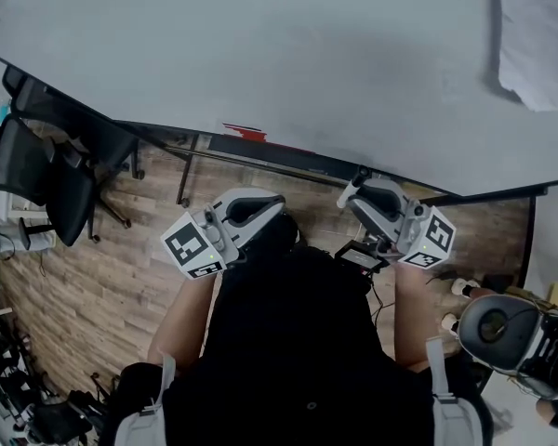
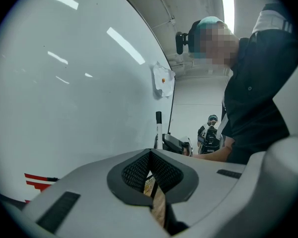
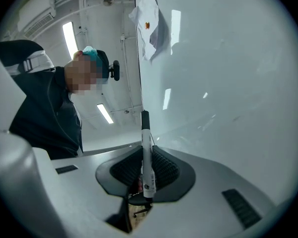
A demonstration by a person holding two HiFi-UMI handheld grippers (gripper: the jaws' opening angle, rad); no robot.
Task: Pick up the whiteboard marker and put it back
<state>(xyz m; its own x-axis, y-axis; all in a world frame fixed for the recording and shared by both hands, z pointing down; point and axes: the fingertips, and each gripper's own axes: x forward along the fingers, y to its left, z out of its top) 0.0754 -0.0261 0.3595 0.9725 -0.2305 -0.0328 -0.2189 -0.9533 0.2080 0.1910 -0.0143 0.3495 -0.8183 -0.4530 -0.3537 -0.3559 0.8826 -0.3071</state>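
Observation:
The whiteboard marker (image 3: 147, 162), white with a black cap, stands upright between the jaws of my right gripper (image 3: 145, 170), which is shut on its lower half. From the left gripper view the same marker (image 2: 159, 128) pokes up beside the whiteboard (image 2: 64, 98). My left gripper (image 2: 150, 157) is shut with nothing in it. In the head view both grippers sit close to the person's body, the left gripper (image 1: 265, 204) and the right gripper (image 1: 361, 186), just below the whiteboard's tray ledge (image 1: 288, 159). The marker is too small to make out there.
A big whiteboard (image 1: 260, 54) fills the upper head view, with a white cloth (image 1: 539, 45) hanging at its right. A red-striped item (image 1: 245, 133) lies by the ledge. A black office chair (image 1: 46, 175) stands left on the wooden floor. Gear (image 1: 502, 328) lies at the right.

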